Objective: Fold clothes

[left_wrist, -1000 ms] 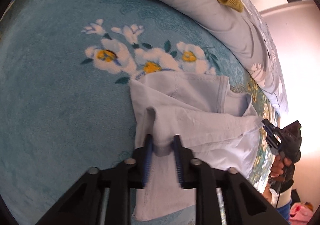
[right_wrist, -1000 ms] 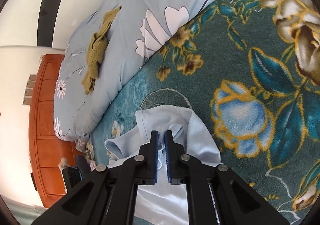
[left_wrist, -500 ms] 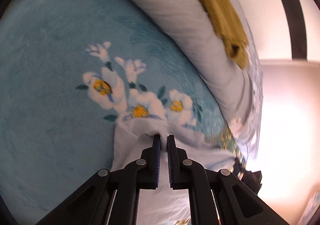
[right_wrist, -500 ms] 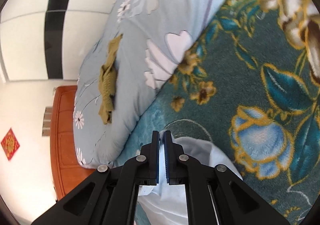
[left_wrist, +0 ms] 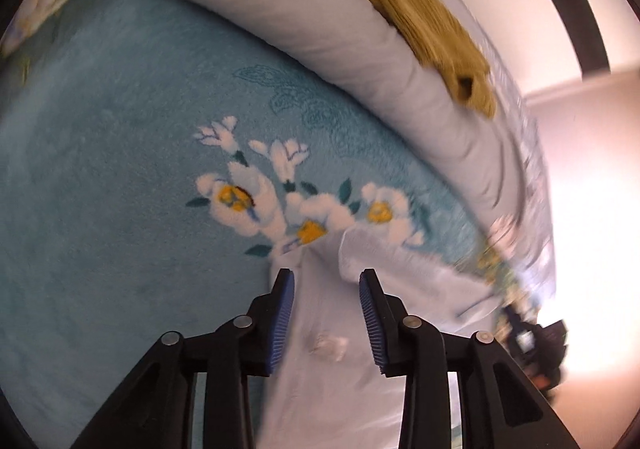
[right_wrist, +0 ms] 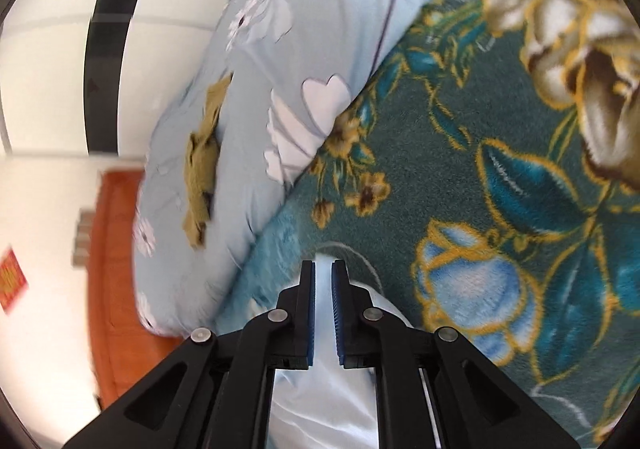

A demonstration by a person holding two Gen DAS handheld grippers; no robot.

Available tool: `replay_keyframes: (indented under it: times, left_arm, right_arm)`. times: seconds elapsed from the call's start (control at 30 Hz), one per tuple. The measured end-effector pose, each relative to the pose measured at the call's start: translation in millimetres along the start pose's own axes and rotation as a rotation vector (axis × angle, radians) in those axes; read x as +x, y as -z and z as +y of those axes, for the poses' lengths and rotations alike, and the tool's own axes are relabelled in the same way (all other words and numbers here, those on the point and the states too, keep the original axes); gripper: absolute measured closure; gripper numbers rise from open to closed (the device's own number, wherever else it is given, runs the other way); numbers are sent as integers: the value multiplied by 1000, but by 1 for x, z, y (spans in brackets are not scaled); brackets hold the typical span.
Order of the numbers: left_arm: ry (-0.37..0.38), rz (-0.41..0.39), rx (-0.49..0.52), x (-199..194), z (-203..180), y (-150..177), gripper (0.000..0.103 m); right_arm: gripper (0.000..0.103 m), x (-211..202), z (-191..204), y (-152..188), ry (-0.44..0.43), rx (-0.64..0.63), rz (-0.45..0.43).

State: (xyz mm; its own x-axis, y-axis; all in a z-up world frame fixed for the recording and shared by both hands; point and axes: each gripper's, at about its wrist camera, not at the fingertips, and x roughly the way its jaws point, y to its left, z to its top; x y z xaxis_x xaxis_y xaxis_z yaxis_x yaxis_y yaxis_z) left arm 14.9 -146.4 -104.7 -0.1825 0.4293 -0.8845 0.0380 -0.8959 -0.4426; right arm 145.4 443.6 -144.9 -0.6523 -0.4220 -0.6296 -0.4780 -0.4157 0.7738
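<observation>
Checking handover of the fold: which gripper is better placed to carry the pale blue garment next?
Right gripper: its jaws pinch the pale blue garment. Left gripper jaws are opening, off the cloth.

The blanket [left_wrist: 120,177] looks thick, soft and fuzzy. The shirt [left_wrist: 332,389] is thin, smooth cloth with little wrinkles. The pillow [right_wrist: 256,61] is smooth cotton. The yellow cloth [left_wrist: 416,21] looks knitted and bumpy. The headboard [right_wrist: 116,281] is shiny wood.
</observation>
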Motion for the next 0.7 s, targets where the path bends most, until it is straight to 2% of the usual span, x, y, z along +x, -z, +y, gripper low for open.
replay_keyframes:
  times: [0.1, 0.13, 0.2, 0.27, 0.3, 0.4, 0.6, 0.63, 0.67, 0.7]
  left_arm:
    - [-142, 31, 148, 15, -13, 6, 62]
    - [-162, 38, 169, 19, -15, 7, 62]
    - [-156, 43, 160, 23, -14, 5, 62]
    - [-168, 28, 139, 25, -14, 1, 59]
    - [-182, 19, 133, 26, -15, 0, 55]
    - [-240, 5, 122, 32, -18, -7, 54]
    - [-238, 10, 88, 41, -26, -12, 54]
    - [-236, 9, 94, 43, -28, -11, 55]
    - [-249, 7, 102, 43, -31, -11, 55]
    - [-259, 2, 111, 44, -33, -10, 58]
  right_arm:
    - [94, 0, 11, 5, 97, -140, 45]
    - [94, 3, 14, 6, 128, -178, 55]
    - [91, 8, 19, 5, 152, -228, 65]
    - [64, 16, 22, 3, 176, -268, 75]
    - [61, 20, 23, 1, 189, -282, 80]
    - [61, 33, 26, -4, 226, -326, 95]
    - [62, 48, 35, 2, 206, -364, 106]
    - [73, 49, 37, 4, 210, -368, 102]
    - [89, 49, 37, 4, 208, -371, 102]
    - [94, 48, 37, 5, 202, -368, 100]
